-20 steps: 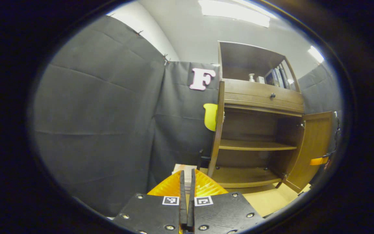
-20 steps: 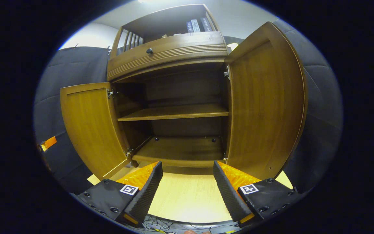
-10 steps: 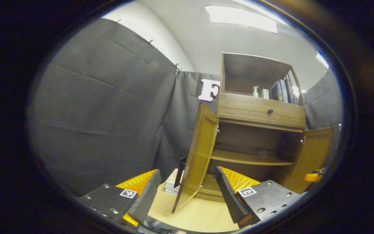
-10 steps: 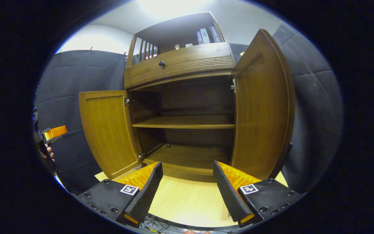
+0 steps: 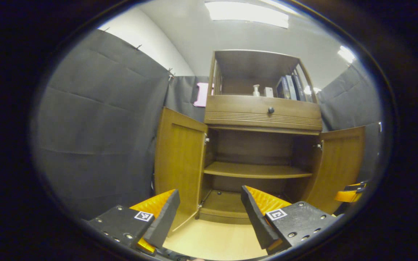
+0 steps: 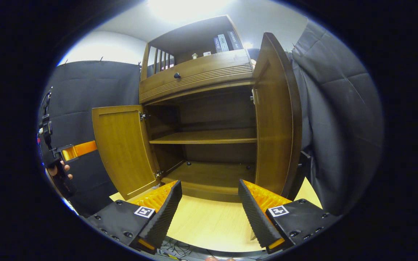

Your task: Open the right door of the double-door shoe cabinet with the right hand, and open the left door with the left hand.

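The brown wooden shoe cabinet (image 5: 263, 119) stands in front of me with both doors swung out. In the left gripper view, the left door (image 5: 178, 163) hangs wide to the left and the right door (image 5: 339, 163) to the right. My left gripper (image 5: 210, 214) is open, holds nothing and is off the left door. In the right gripper view, the left door (image 6: 122, 148) faces me flat and the right door (image 6: 274, 119) is almost edge-on. My right gripper (image 6: 210, 208) is open and holds nothing. The left gripper (image 6: 67, 152) and the hand (image 6: 58, 169) holding it sit at the far left.
Inside the cabinet are a bare middle shelf (image 5: 256, 170) and a bottom board (image 6: 209, 174). Above sit a drawer with a dark knob (image 5: 270, 110) and an open shelf with books (image 5: 289, 87) and a small bottle (image 5: 256, 90). Pale wood floor (image 6: 209, 221) lies before the cabinet.
My left gripper went from shut to open and drew back to face the cabinet's front. The left door swung from edge-on to wide open. The right gripper turned, so the right door looks more edge-on.
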### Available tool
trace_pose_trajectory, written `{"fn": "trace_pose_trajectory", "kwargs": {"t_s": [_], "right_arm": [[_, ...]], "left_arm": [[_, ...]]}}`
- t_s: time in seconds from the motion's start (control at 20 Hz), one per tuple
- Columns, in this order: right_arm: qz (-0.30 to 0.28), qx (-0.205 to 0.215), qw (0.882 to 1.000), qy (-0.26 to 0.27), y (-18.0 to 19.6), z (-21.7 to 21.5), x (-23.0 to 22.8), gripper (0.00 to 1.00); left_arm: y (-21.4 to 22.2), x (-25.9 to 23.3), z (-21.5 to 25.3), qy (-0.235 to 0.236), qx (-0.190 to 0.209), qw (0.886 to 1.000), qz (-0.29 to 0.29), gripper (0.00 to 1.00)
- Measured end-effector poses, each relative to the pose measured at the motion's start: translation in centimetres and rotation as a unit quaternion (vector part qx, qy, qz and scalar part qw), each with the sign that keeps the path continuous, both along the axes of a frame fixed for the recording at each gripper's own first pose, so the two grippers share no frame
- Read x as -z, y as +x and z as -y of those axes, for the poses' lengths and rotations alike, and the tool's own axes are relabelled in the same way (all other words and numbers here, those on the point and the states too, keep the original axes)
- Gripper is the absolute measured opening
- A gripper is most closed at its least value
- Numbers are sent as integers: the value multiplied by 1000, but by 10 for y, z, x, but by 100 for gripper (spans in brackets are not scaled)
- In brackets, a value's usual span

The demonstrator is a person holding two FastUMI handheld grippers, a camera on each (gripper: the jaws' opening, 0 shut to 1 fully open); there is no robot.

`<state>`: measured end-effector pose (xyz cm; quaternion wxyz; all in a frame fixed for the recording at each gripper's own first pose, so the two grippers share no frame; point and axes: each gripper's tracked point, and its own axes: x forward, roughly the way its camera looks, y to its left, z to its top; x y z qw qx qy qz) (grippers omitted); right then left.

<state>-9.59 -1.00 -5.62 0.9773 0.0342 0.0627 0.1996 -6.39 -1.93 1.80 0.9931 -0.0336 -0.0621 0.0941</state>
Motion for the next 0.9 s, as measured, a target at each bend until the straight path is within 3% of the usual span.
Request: {"fn": "trace_pose_trajectory", "kwargs": {"t_s": [0.1,0.4,0.45,0.5,0.6,0.65,0.7,0.8,0.9], "right_arm": [[2,-2,1000,-3,0,-4,-1,93],[6,21,1000,-5,7,-13,-2,93],[2,26,1000,-6,9,-16,0,100],[-4,31,999,-8,11,-19,4,93],[-12,38,999,-10,12,-27,8,98],[-10,44,999,-13,12,-29,7,93],[-7,49,999,-17,13,-31,4,98],[2,61,998,-25,15,-37,0,98],[2,70,997,-34,18,-43,0,93]], "left_arm": [[8,0,15,3,21,1000,-6,98],[21,10,27,16,63,998,-22,98],[23,14,26,15,70,997,-23,98],[25,16,23,14,76,997,-26,98],[28,22,14,18,80,996,-29,98],[33,25,9,20,81,996,-30,98],[37,27,5,20,83,996,-30,98],[45,32,-3,21,87,996,-28,98],[52,39,-9,22,94,995,-24,98]]}}
